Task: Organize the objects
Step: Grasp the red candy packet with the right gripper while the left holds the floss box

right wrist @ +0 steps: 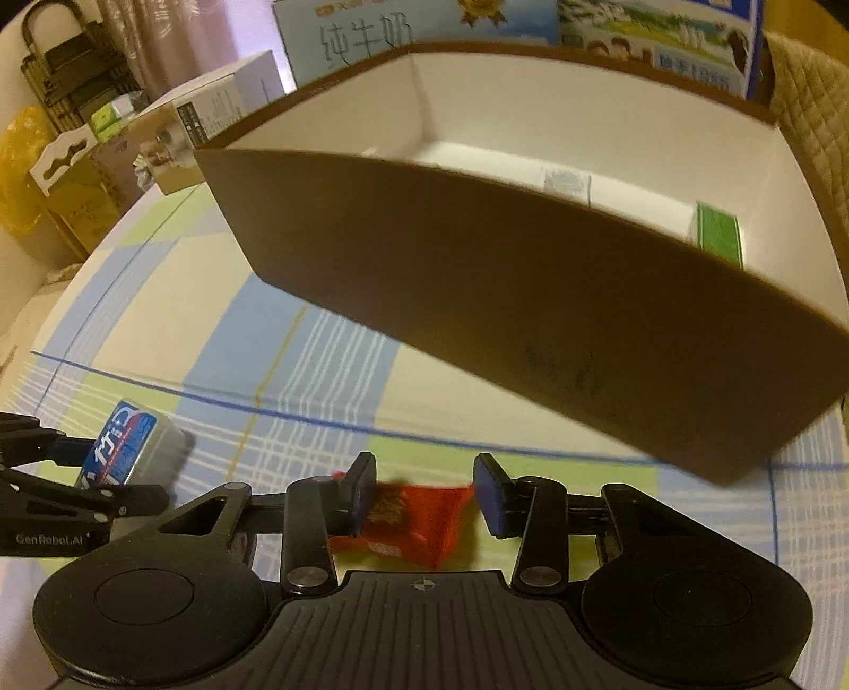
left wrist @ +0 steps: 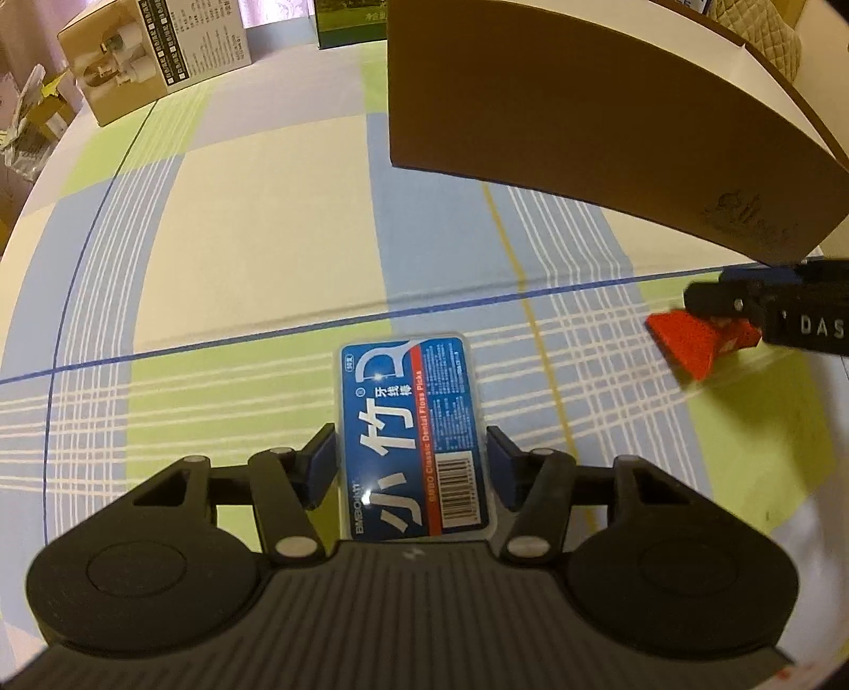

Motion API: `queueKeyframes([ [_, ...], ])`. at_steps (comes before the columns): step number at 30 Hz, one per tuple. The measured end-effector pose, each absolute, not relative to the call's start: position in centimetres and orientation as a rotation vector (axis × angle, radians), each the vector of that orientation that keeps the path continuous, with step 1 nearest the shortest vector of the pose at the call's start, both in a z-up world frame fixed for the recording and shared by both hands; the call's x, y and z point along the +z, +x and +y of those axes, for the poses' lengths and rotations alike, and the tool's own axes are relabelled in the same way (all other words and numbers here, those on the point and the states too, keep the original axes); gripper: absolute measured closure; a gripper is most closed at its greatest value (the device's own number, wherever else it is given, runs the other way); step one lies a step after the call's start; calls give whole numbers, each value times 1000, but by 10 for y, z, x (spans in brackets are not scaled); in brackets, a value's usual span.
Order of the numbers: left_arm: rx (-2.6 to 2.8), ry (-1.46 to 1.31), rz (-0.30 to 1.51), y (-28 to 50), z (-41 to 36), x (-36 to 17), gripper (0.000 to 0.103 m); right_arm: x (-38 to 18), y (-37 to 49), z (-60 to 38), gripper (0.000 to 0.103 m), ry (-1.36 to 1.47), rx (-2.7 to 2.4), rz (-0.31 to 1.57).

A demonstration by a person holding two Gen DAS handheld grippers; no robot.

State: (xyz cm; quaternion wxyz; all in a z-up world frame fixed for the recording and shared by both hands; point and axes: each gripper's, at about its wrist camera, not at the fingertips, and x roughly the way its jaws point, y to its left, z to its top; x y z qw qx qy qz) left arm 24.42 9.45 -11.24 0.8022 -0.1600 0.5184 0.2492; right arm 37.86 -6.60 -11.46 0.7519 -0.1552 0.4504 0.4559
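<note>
Grippers: we see the left gripper (left wrist: 413, 467) clamping the floss box (left wrist: 411, 435), the right gripper (right wrist: 423, 501) half-closed around a red packet (right wrist: 411, 517), contact unclear.

The surface is covered by a checked cloth (left wrist: 276, 228) in pale green, blue and cream, crossed by thin blue lines. Cardboard cartons (left wrist: 154, 53) and a printed milk carton (right wrist: 361, 37) are ranged along its far edge. A pinkish curtain (right wrist: 175, 42) is seen behind, and a quilted beige cushion (left wrist: 764, 32) at the right. Dim, warm light is cast throughout.
</note>
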Motion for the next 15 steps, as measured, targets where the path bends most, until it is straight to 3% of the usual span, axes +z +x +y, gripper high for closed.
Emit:
queueKeyframes([
  [15,505,-330,1127,227,82,-111,50,-102,332,-130,64,-205,1015,1137],
])
